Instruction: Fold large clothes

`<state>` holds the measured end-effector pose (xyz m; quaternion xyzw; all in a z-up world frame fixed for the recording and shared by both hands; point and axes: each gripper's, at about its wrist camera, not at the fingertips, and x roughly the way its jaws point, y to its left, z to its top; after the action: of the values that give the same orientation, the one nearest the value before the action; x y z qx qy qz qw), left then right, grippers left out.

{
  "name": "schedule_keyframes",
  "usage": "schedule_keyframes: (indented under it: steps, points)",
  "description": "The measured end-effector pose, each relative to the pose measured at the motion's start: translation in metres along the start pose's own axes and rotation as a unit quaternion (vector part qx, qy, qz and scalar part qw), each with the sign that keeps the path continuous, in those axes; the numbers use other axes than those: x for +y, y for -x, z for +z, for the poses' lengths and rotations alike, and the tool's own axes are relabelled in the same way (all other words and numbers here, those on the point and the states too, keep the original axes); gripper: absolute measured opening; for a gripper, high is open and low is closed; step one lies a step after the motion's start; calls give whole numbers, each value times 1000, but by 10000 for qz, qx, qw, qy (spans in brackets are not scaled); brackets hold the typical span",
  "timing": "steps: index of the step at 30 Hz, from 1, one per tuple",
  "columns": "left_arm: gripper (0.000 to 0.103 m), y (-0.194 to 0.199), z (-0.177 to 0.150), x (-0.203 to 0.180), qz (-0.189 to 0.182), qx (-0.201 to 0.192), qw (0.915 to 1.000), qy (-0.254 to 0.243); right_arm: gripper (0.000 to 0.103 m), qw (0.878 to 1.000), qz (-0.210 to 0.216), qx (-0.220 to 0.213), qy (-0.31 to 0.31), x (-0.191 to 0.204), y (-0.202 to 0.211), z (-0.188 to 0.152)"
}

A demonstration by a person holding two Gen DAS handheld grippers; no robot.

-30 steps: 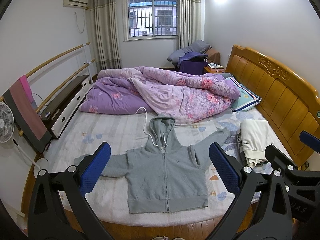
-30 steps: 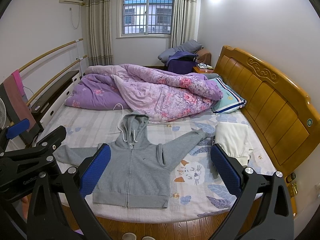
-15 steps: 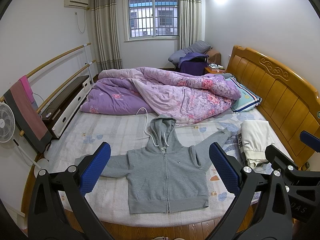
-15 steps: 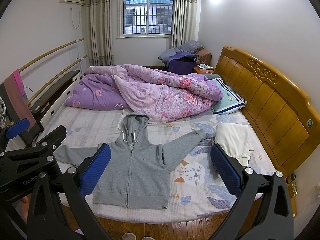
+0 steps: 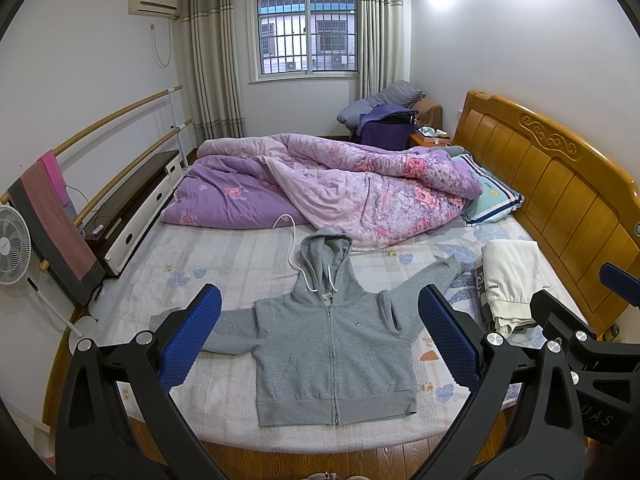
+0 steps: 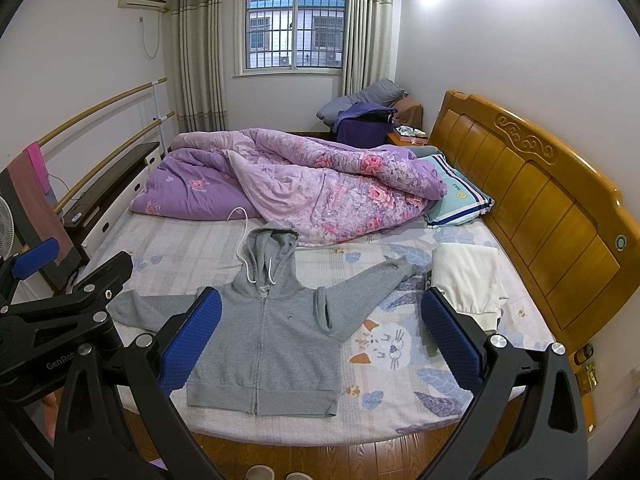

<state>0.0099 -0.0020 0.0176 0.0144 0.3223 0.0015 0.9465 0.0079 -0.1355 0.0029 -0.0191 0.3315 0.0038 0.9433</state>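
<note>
One wide bed (image 5: 224,264) fills most of the room, covered with a pale sheet printed with leaves and a cat face. A wooden headboard (image 5: 560,184) stands along the right side of the bed. On the far half of the bed lies a crumpled purple quilt with pink flowers (image 5: 340,188), and a striped pillow (image 5: 494,200) is between the quilt and the headboard. A white folded garment (image 5: 510,276) rests on the bed close to the headboard. Beyond the bed there is a barred window (image 5: 306,34) with curtains, and an air conditioner (image 5: 153,3) hangs on the wall to the left of the window. To the left of the bed stand two wooden rails with a towel over them, a low cabinet and a white fan (image 5: 14,244).

On the near half of the bed a grey hoodie (image 5: 332,344) lies flat, front side up and zipped, with the hood toward the quilt and both sleeves spread out — its hem is near the bed's near edge. The left gripper (image 5: 319,340) is held in the air on the near side of the bed, wide open, with the hoodie's body seen between its blue pads, and it holds nothing. The right gripper (image 6: 320,340) is also wide open and empty — the hoodie's right sleeve and the cat print appear between its pads.
</note>
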Motion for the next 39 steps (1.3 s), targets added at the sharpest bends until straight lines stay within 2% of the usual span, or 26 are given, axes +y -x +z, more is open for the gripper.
schedule_keyframes:
  steps: [20,39]
  points:
    - [98,-7,7,7,-5,13,10000,-15,96,10000,23,39,-17,-4,-2,1]
    - [98,-5,-2,10,-8,142,9999,40,96,9998,134,138,-26,-9,-17,-10]
